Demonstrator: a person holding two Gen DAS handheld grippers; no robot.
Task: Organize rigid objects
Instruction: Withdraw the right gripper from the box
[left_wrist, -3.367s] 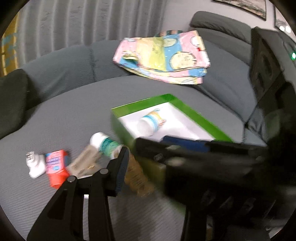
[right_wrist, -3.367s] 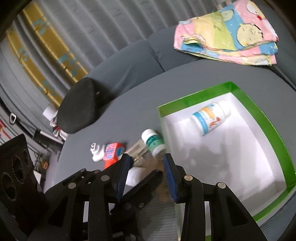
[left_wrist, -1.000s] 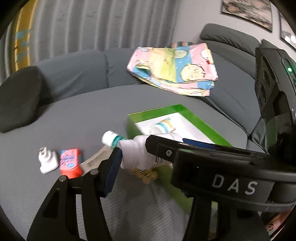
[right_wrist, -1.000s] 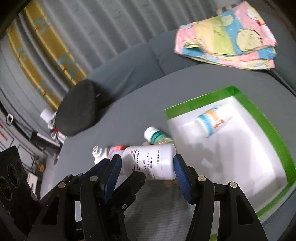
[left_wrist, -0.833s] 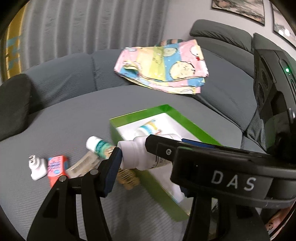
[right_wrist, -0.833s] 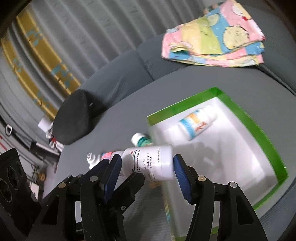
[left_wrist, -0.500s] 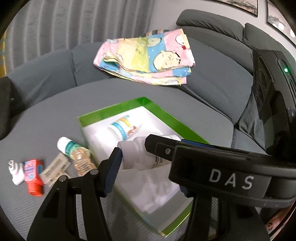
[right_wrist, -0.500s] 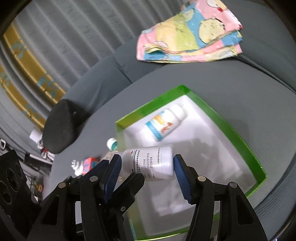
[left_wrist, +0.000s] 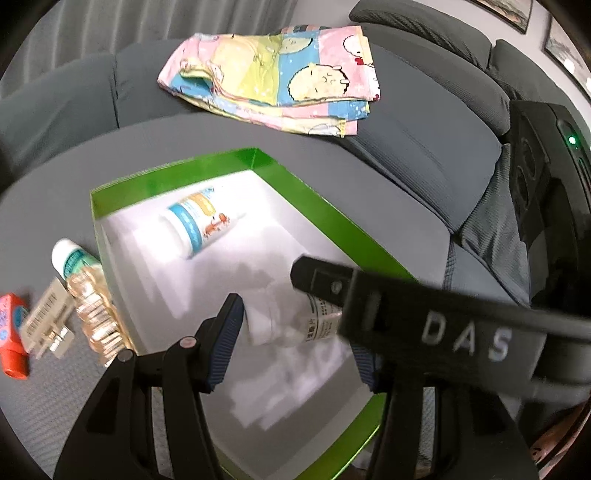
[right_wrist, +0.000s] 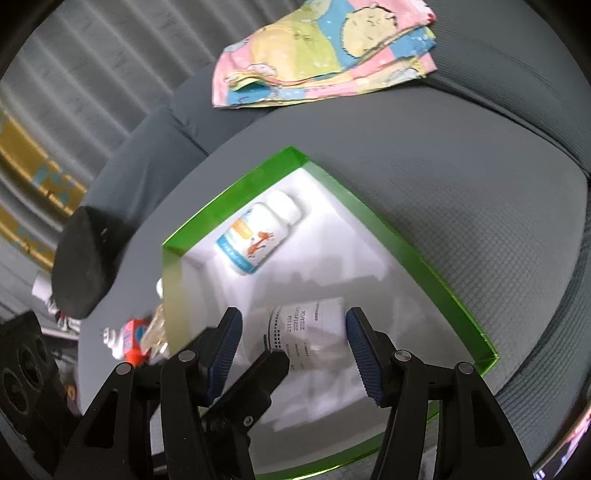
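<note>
Right hand-held gripper (right_wrist: 291, 347) over the green-rimmed box (right_wrist: 417, 254), jaws apart around the white printed-label bottle (right_wrist: 308, 332), apparently just released inside, 6 o'clock of the orange-and-blue-labelled bottle (right_wrist: 258, 236). Left hand-held gripper state: cannot tell. Other items remain on sofa cushion (left_wrist: 48, 192).

Two bottles (right_wrist: 258, 236) (right_wrist: 306, 332) in the tray (right_wrist: 424, 262), blanket (right_wrist: 325, 55) behind.

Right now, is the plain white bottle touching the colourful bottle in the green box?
Apart. The right wrist view shows bare box floor between the white bottle and the colourful bottle.
</note>
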